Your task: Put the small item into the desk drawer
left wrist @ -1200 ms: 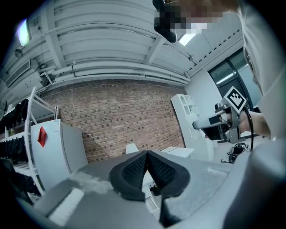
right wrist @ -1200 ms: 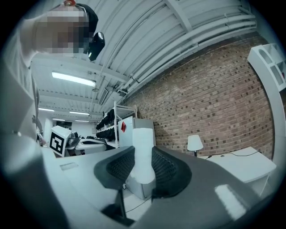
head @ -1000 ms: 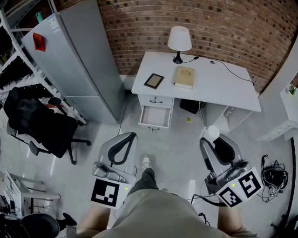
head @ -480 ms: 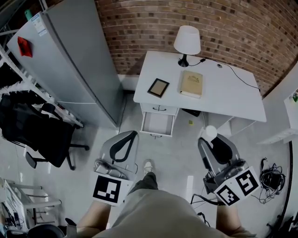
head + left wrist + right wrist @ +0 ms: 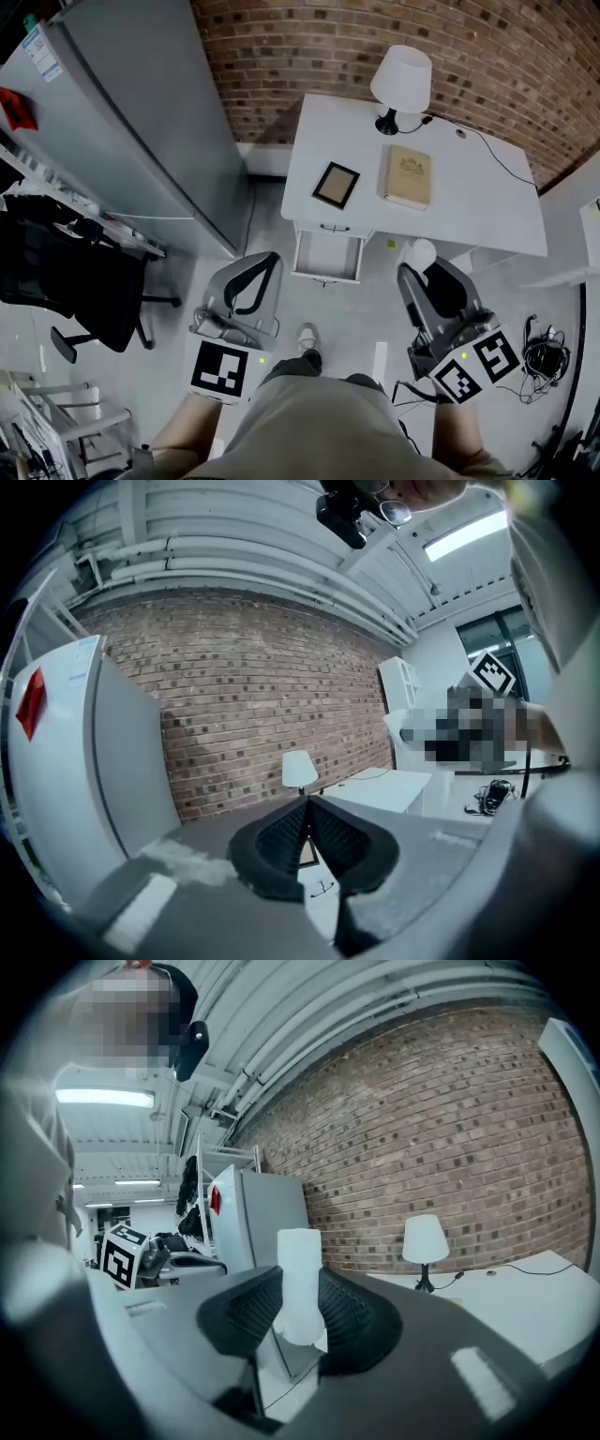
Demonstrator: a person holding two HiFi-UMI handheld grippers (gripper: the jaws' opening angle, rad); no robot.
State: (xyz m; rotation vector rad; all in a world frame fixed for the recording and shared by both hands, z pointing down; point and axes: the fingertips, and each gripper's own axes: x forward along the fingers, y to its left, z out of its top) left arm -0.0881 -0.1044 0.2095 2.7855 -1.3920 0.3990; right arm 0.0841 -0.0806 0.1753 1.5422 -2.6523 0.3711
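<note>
Right gripper view shows the right gripper (image 5: 300,1296) pinching the small white item (image 5: 298,1265). Both ribbed pads press on its sides. The item stands upright between them, and its top sticks out above the jaw tips. In the head view the same item (image 5: 423,252) is a pale round spot at the tip of this gripper (image 5: 424,272).

The left gripper (image 5: 307,803) has its jaws pressed together at the tips, and nothing is between them. In the head view it (image 5: 263,263) is held to the left of the right gripper, well apart from it, at about the same distance from the desk (image 5: 469,202).

Ahead of both grippers, between their two lines, the drawer (image 5: 326,258) of the white desk is pulled open. Its inside looks pale and bare. It lies ahead and to the left of the right gripper, not touching it, and the item is not yet over it.

Farther ahead, on the desk top, a dark picture frame (image 5: 336,185) lies beyond the drawer, and a tan book (image 5: 409,176) lies just to its right. A white lamp (image 5: 401,75) stands behind the book, near the brick wall (image 5: 309,42). Far to the left of the left gripper stands a grey fridge (image 5: 131,131).
</note>
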